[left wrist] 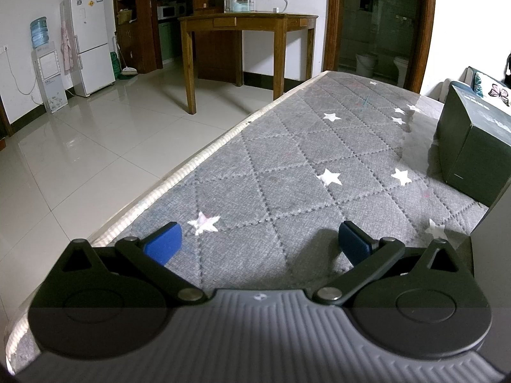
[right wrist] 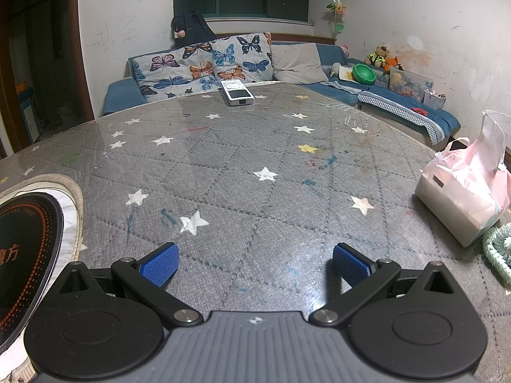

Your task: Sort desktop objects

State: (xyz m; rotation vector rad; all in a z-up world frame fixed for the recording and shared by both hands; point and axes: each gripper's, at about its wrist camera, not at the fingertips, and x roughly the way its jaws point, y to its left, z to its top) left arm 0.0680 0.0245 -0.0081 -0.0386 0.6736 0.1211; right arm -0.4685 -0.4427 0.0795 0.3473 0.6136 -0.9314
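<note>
My left gripper (left wrist: 260, 242) is open over the grey star-patterned table cover (left wrist: 287, 166), with nothing between its blue pads. A dark green box (left wrist: 472, 146) stands on the table to its right. My right gripper (right wrist: 255, 265) is also open and empty, low over the same cover. A white remote control (right wrist: 238, 93) lies at the far edge of the table, well ahead of the right gripper. A pink tissue pack (right wrist: 463, 188) sits at the right, and a mint green ribbed object (right wrist: 498, 249) shows just behind it at the frame edge.
A black induction cooktop (right wrist: 25, 255) is set into the table at the left of the right wrist view. A blue sofa with butterfly cushions (right wrist: 204, 63) lies beyond the table. Left of the table is tiled floor (left wrist: 95, 146), with a wooden desk (left wrist: 246, 41) and a fridge (left wrist: 89, 41) further off.
</note>
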